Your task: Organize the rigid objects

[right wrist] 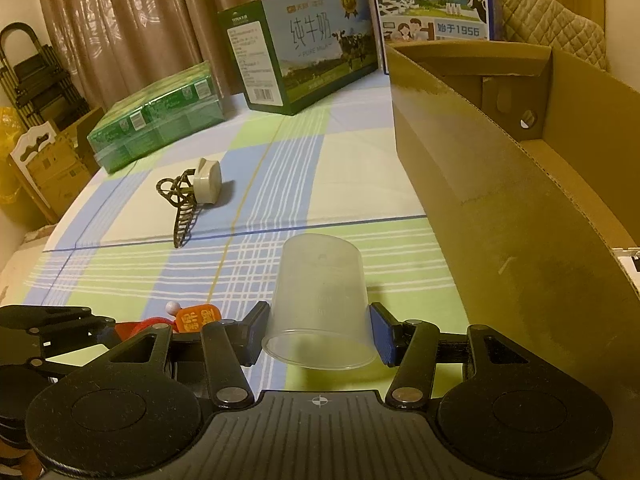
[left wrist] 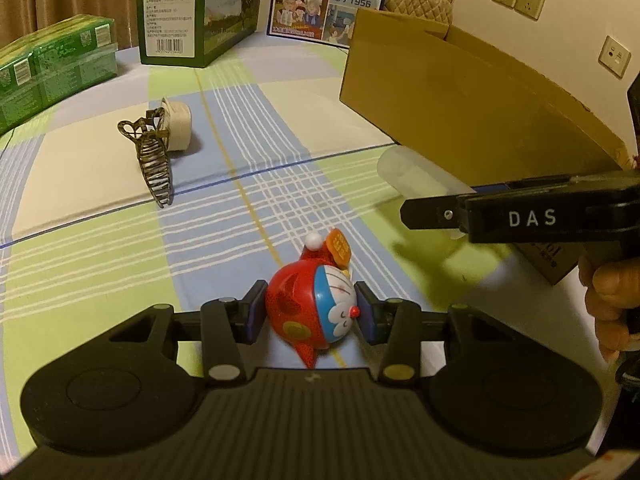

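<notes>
My left gripper (left wrist: 311, 312) is shut on a red and blue Doraemon toy (left wrist: 310, 308) just above the checked cloth. My right gripper (right wrist: 318, 330) is shut on a clear plastic cup (right wrist: 320, 300), held on its side with the mouth toward the camera. The right gripper also shows in the left wrist view (left wrist: 416, 214), with the cup (left wrist: 416, 176) behind it. A striped hair claw (left wrist: 154, 160) lies on the cloth beside a beige round knob (left wrist: 178, 124). The claw (right wrist: 182, 204) and the knob (right wrist: 208, 180) also show in the right wrist view.
An open brown cardboard box (right wrist: 500, 184) stands on the right, also in the left wrist view (left wrist: 460, 92). Green packs (right wrist: 160, 116) lie at the far left. A green milk carton box (right wrist: 304, 52) and a blue milk box (right wrist: 432, 4) stand at the back.
</notes>
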`<state>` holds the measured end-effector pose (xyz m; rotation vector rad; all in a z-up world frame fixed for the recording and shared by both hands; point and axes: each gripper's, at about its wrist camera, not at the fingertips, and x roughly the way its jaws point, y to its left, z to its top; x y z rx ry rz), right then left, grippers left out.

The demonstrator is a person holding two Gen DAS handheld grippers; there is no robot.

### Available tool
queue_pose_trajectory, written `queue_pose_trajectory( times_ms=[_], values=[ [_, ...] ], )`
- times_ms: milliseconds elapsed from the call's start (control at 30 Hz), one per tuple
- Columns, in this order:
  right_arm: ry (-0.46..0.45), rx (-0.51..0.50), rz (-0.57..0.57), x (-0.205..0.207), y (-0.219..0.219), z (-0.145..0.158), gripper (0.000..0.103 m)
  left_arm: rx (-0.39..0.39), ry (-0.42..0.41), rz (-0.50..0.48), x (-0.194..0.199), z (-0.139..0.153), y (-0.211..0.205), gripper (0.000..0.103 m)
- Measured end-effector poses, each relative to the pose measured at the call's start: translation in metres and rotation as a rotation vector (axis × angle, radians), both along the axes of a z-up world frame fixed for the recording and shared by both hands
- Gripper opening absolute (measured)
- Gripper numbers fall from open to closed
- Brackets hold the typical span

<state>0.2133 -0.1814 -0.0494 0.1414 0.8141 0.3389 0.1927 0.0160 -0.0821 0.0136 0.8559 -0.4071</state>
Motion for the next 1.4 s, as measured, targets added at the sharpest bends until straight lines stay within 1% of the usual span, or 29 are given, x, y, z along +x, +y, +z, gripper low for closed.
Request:
queue_pose_trajectory(
  times_ms=[133,300,400,633,767,867,967,1100,1233,1400],
  values=[
    [0.001,0.002,0.003,0.000,0.000,0.000,0.050,0.005,-0.009,0.021,0.000,0.002,0.003,0.040],
    [-0.003,0.002,0.005,-0.001,0.000,0.001,0.050,0.047,-0.084,0.037,-0.006,0.014,0.002,0.040],
    [-0.007,0.004,0.007,-0.002,0.001,0.002,0.050,0.054,-0.114,0.052,-0.007,0.021,0.002,0.040],
    [-0.031,0.004,0.021,-0.009,0.002,0.009,0.050,0.080,-0.129,0.112,-0.017,0.034,0.003,0.040],
    [-0.060,-0.009,0.039,-0.022,0.005,0.019,0.050,0.137,-0.171,0.157,-0.033,0.049,-0.004,0.040],
    [-0.086,-0.018,0.058,-0.032,0.006,0.028,0.050,0.150,-0.188,0.193,-0.046,0.059,-0.010,0.040],
    [-0.089,-0.013,0.058,-0.044,0.001,0.036,0.050,0.156,-0.203,0.216,-0.060,0.067,-0.016,0.040],
    [-0.091,-0.006,0.041,-0.062,-0.009,0.046,0.050,0.186,-0.235,0.234,-0.076,0.080,-0.027,0.040],
    [-0.095,0.000,0.027,-0.079,-0.018,0.056,0.050,0.164,-0.240,0.253,-0.090,0.092,-0.032,0.040],
    [-0.108,0.004,0.018,-0.096,-0.026,0.069,0.050,0.154,-0.239,0.256,-0.101,0.104,-0.039,0.040]
  ],
)
